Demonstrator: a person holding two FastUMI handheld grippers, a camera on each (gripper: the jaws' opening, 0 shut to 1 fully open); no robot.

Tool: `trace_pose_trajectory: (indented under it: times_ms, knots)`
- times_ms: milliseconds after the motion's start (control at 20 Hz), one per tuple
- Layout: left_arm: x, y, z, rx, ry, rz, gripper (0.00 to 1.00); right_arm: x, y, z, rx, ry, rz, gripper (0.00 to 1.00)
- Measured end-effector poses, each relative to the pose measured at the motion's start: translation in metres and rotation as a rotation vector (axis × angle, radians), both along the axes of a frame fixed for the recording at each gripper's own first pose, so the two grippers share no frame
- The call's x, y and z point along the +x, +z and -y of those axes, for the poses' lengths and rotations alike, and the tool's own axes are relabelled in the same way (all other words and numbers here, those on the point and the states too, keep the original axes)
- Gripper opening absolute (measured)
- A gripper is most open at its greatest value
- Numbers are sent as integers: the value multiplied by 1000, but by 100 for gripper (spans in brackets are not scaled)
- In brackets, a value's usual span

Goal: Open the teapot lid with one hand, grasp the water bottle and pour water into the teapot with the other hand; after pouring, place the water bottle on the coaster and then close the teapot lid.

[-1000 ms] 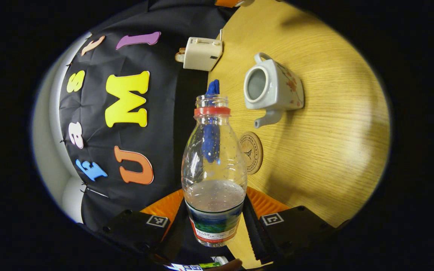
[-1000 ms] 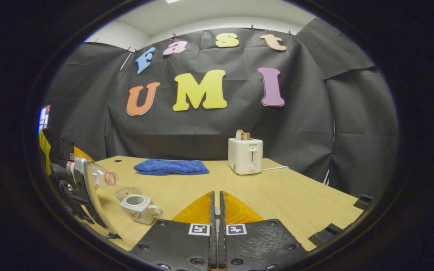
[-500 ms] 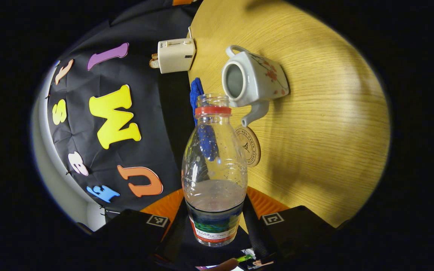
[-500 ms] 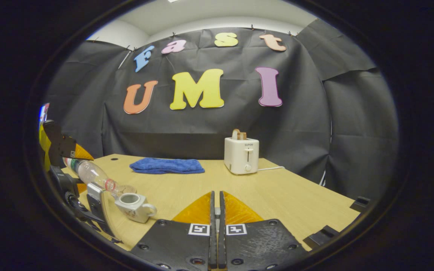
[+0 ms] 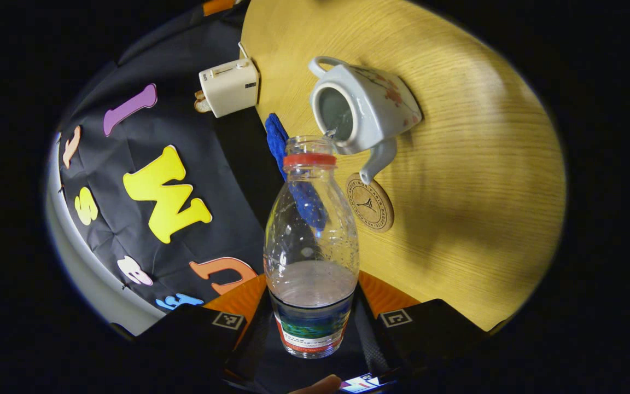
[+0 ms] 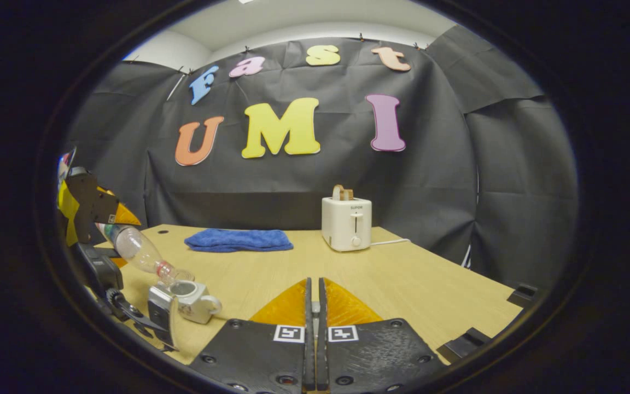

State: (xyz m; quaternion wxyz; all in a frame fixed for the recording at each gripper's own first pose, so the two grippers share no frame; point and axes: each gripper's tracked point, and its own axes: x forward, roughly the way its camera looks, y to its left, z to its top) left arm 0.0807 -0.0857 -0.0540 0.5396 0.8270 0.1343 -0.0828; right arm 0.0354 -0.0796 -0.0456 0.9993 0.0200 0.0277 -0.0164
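My left gripper is shut on the lower body of a clear water bottle with a red neck ring and no cap, about a third full. The bottle is tipped, its mouth at the rim of the open white teapot, which stands lidless on the table. A round cork coaster lies just beside the spout. In the right gripper view the tilted bottle slants down to the teapot at far left. My right gripper hovers over the table, fingers pressed together, nothing visible between them.
A white toaster with bread in it stands at the back of the wooden table, its cord running right. A folded blue cloth lies at the back left. The toaster and cloth also appear beyond the bottle.
The left gripper has tipped the bottle further and brought its mouth from beside the teapot to the opening's rim. The right gripper has barely moved.
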Motion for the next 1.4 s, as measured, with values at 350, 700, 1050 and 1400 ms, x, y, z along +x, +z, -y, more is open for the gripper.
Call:
trace_pose_trajectory:
  times_ms: [350,700,1050,1400]
  knots:
    - [1,6,10,80,-41,19,75,2,-3,4,5,-6,-9,1]
    - [2,9,18,145,-67,28,75,2,-3,6,8,-8,-12,1]
    - [0,7,18,170,-76,25,75,1,-5,1,11,-2,-19,1]
    - [0,9,17,113,-91,13,75,-1,-7,-10,-7,4,-31,1]
